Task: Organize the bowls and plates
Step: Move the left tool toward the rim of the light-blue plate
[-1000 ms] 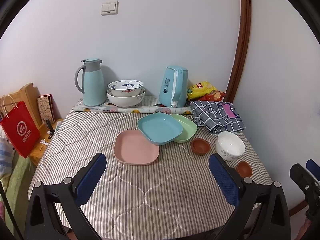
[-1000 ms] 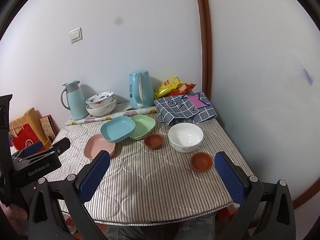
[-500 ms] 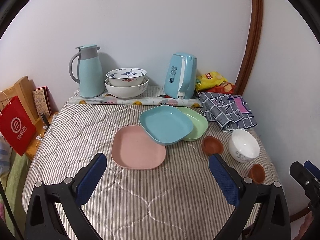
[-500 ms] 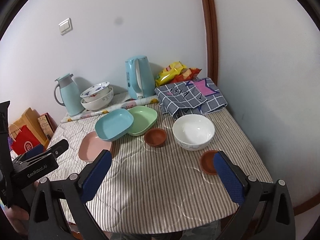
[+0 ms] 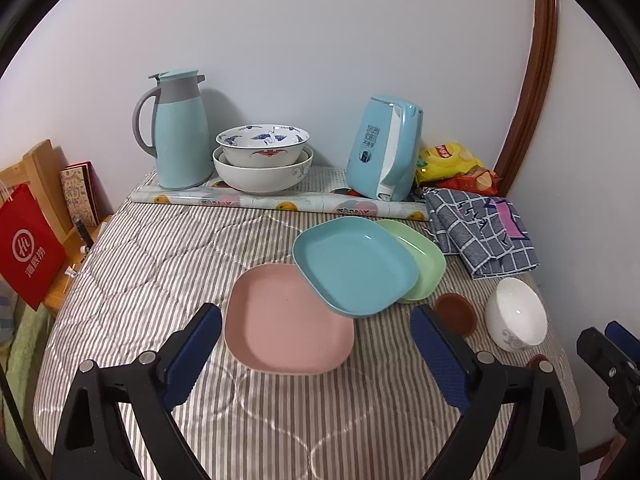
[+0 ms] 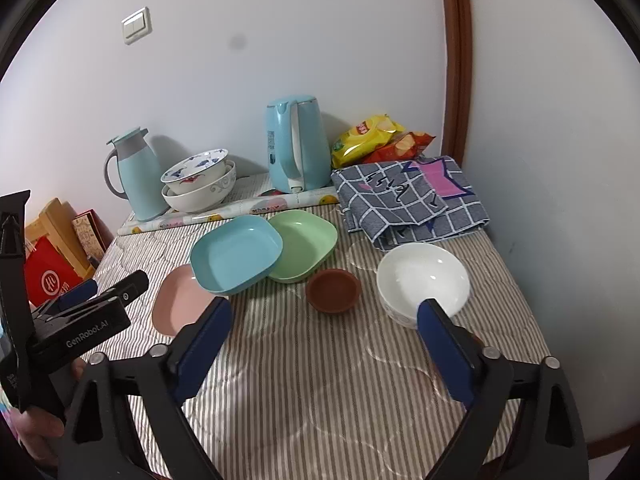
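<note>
1. Lying at the middle of the striped tablecloth (image 5: 168,264), we see three square plates: the pink plate (image 5: 286,320) nearest us, the blue plate (image 5: 354,266) propped on its far right corner, and the green plate (image 5: 424,262) partly under the blue one's right side.
2. We find a small brown dish (image 6: 333,290) just right of the green plate, apart from it, and a white bowl (image 6: 422,278) further right, standing upright.
3. We can make out the rim of a second brown dish (image 5: 538,360) only in the left wrist view, near the white bowl and mostly hidden by our tool.
4. We hold the left gripper (image 5: 316,354) above the near edge of the pink plate; its jaws are closing, still wide apart, and they touch nothing.
5. We hold the right gripper (image 6: 324,346) over bare cloth in front of the brown dish; its jaws are closing too, with nothing between the pads, and its right finger (image 6: 448,354) overlaps the white bowl in view.
6. Against the wall we see two patterned bowls (image 5: 262,164) nested, between a blue jug (image 5: 178,148) and a blue kettle (image 5: 384,150), behind a rolled sheet (image 5: 280,202).
7. In the far right corner we see a checked cloth (image 6: 408,200) and snack bags (image 6: 376,140).
</note>
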`<action>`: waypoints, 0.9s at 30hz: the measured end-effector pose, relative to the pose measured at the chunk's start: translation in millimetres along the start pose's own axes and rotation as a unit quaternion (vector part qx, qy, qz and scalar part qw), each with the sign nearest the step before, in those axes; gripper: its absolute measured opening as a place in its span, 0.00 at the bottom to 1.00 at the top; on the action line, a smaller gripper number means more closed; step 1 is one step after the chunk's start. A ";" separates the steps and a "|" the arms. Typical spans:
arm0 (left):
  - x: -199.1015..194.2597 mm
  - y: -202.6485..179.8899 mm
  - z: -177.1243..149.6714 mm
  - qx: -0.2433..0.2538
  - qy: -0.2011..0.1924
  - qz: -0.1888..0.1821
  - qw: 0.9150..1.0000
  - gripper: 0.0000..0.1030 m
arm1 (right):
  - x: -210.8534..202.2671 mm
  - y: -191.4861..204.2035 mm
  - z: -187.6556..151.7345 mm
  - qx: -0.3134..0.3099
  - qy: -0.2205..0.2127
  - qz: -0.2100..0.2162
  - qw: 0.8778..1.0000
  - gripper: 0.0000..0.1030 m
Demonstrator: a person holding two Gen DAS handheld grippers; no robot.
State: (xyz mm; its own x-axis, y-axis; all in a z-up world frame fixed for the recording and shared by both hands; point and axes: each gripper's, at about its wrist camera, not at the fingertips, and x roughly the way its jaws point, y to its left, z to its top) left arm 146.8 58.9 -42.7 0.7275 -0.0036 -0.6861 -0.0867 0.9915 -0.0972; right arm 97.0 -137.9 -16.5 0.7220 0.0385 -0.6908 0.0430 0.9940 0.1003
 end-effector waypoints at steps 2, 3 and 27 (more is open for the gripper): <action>6.9 3.6 1.6 -0.002 0.003 0.000 1.000 0.88 | 9.0 4.1 4.9 -0.003 0.007 0.000 1.000 0.83; 11.8 5.5 2.5 -0.003 0.006 0.000 1.000 0.85 | 12.8 6.4 7.3 -0.005 0.008 0.000 1.000 0.83; 126.6 28.3 46.6 -0.010 0.059 0.021 0.998 0.71 | 153.0 30.2 50.7 -0.020 0.067 0.051 0.996 0.57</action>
State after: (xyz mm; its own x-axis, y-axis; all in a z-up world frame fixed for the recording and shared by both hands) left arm 268.1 92.6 -98.8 0.6373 0.0215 -0.7703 -0.1297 0.9883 -0.0798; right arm 243.8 -107.1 -82.9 0.6230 0.1492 -0.7678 -0.0550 0.9876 0.1472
